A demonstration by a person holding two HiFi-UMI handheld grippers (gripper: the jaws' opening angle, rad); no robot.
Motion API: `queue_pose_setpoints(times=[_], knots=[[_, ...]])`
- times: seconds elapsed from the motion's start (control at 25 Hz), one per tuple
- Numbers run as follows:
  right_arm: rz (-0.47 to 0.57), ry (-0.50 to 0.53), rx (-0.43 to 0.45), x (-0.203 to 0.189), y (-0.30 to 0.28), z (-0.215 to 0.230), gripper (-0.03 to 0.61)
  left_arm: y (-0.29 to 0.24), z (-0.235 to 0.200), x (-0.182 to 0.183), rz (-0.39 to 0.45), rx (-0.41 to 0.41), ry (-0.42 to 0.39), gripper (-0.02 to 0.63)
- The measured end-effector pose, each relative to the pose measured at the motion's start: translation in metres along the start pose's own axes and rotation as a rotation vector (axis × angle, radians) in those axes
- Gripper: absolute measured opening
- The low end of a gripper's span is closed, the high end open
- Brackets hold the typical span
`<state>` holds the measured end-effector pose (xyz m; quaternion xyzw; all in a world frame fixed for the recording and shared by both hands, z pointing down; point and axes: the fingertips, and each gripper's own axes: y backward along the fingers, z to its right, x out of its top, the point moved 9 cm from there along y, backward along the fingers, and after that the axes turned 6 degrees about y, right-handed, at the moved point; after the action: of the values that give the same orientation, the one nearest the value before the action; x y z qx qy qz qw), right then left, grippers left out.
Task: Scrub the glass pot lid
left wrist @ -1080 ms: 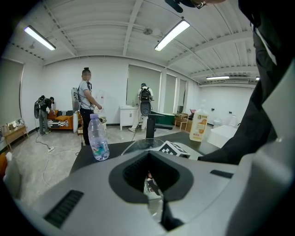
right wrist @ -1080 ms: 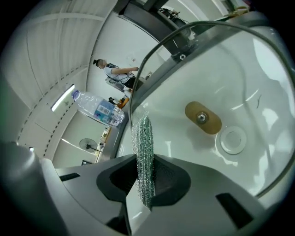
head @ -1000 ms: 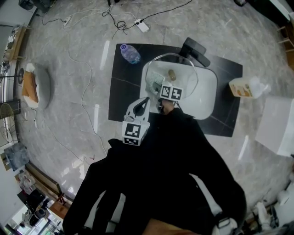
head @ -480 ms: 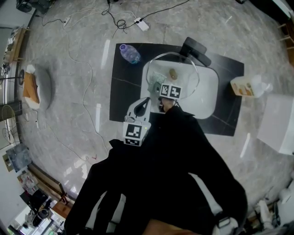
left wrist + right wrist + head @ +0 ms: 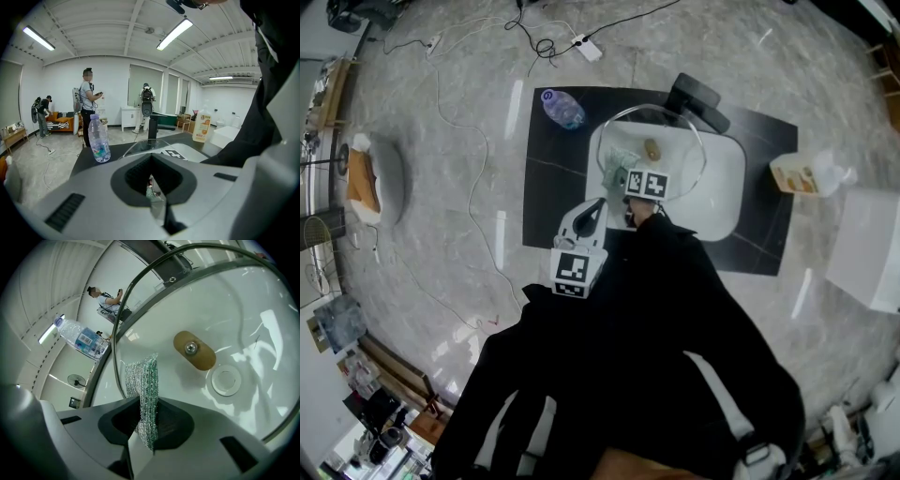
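The glass pot lid (image 5: 653,150) stands tilted over the white basin (image 5: 724,192), its wooden knob facing the right gripper (image 5: 146,420), whose fingers clench a silver-green mesh scrubber (image 5: 144,390) against the glass. The left gripper (image 5: 152,187) has its fingers clamped on the lid's rim. A water bottle (image 5: 565,110) and a soap bottle (image 5: 797,178) stand on the black desk (image 5: 553,187)
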<state>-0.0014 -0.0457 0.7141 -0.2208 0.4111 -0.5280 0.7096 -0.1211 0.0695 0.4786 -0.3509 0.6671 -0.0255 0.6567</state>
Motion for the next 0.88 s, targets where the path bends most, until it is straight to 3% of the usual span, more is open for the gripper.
queue_pose_setpoints(times=[0.88], knots=[[-0.035,0.028,-0.083,-0.010,0.011,0.012,0.066,-0.001,0.003,0.002,-0.002,-0.023,-0.029,-0.005]])
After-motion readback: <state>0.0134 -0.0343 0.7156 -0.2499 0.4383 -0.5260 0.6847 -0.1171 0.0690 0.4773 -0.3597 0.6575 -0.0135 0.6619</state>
